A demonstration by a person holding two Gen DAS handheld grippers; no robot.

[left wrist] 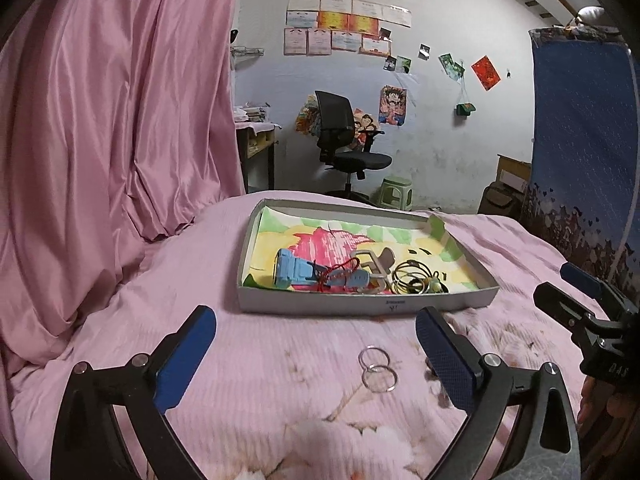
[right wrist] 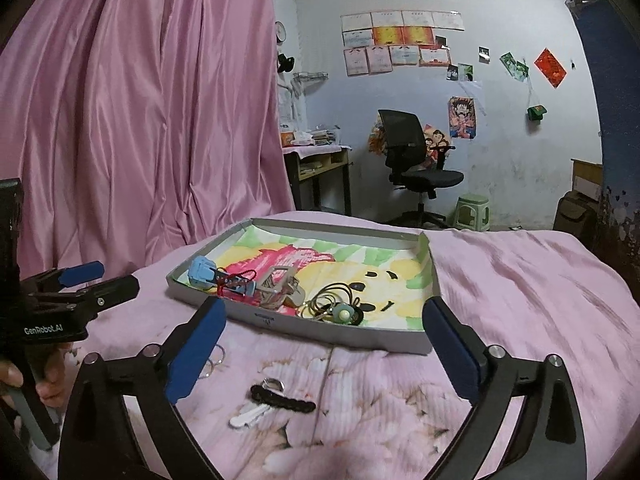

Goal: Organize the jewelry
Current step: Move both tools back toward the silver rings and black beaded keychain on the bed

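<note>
Both jaws stand wide apart with nothing between them: your left gripper (left wrist: 316,360) and your right gripper (right wrist: 326,344) each hang over the pink bedspread (left wrist: 260,360), on the near side of the shallow box (left wrist: 360,306). Inside the box, toward its near wall, lie a blue watch (left wrist: 292,270), a red cord (left wrist: 340,270) and wire hoops (left wrist: 408,276). Outside the box, just before its near wall, two silver rings (left wrist: 376,368) rest touching each other. Further from that wall lie a key (right wrist: 248,416) and a dark braided strap (right wrist: 284,398).

L gripper (left wrist: 316,364) wide open over 2 rings (left wrist: 378,369), tray (left wrist: 360,304) behind.
</note>
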